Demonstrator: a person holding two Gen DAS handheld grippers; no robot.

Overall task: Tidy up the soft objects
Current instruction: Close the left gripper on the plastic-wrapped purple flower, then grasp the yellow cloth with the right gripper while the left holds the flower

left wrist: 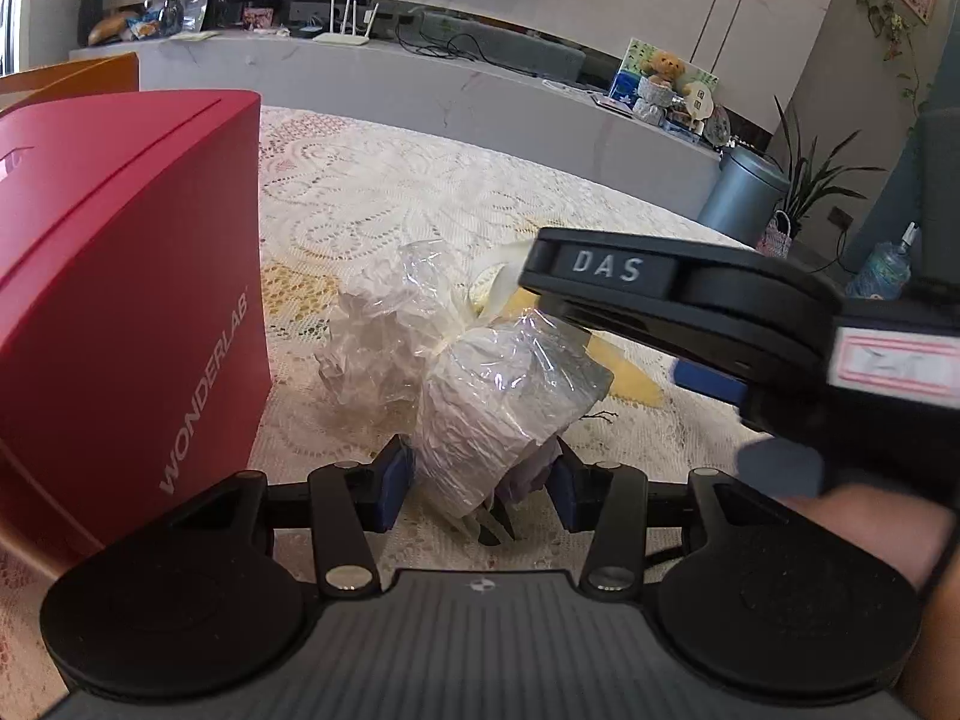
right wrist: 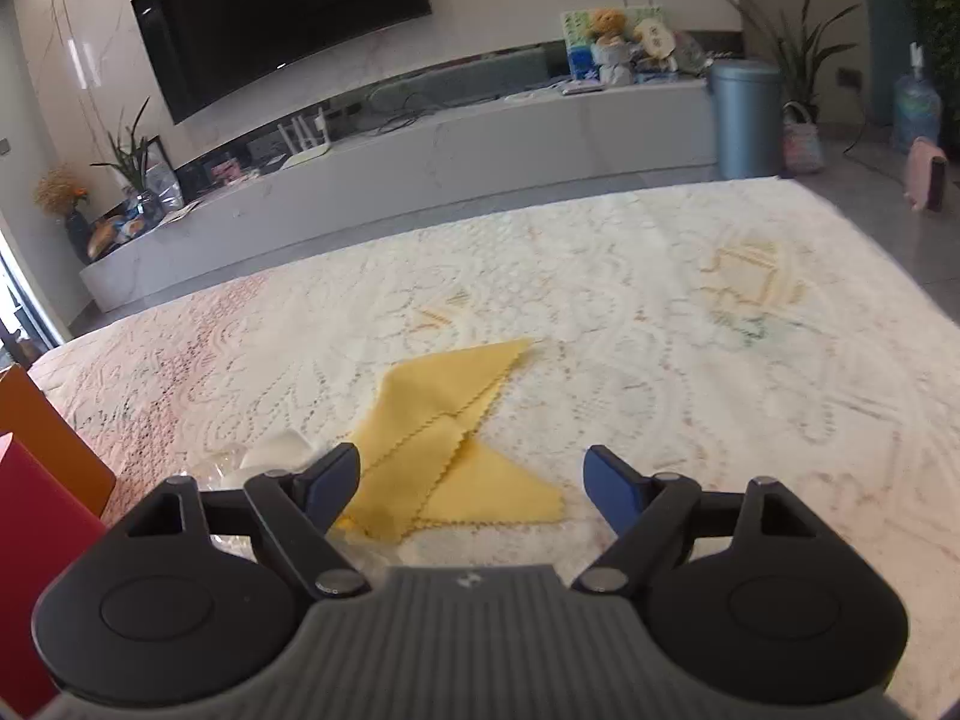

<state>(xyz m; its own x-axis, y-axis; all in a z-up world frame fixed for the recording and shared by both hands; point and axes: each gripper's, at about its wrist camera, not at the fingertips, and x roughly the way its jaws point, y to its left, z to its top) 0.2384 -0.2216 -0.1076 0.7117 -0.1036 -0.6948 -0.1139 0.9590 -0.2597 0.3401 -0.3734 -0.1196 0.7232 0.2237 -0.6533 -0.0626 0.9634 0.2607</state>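
A white soft bundle (left wrist: 480, 414) wrapped in clear crinkly plastic and tied with a pale ribbon lies on the lace tablecloth (left wrist: 384, 192). My left gripper (left wrist: 480, 486) is shut on its near end, a blue pad pressing each side. A yellow zigzag-edged cloth (right wrist: 456, 438) lies flat, folded over itself, to the right of the bundle; in the left wrist view only a strip of the yellow cloth (left wrist: 627, 375) shows. My right gripper (right wrist: 474, 474) hovers open just over the cloth's near edge, nothing between its fingers. Its black housing (left wrist: 690, 300) reaches in from the right above the bundle.
A tall red box (left wrist: 120, 276) marked WONDERLAB stands close on the left of the bundle, with an orange box (left wrist: 78, 75) behind it. The lace-covered table stretches far and right. Beyond it are a low TV bench and a grey bin (right wrist: 744, 120) on the floor.
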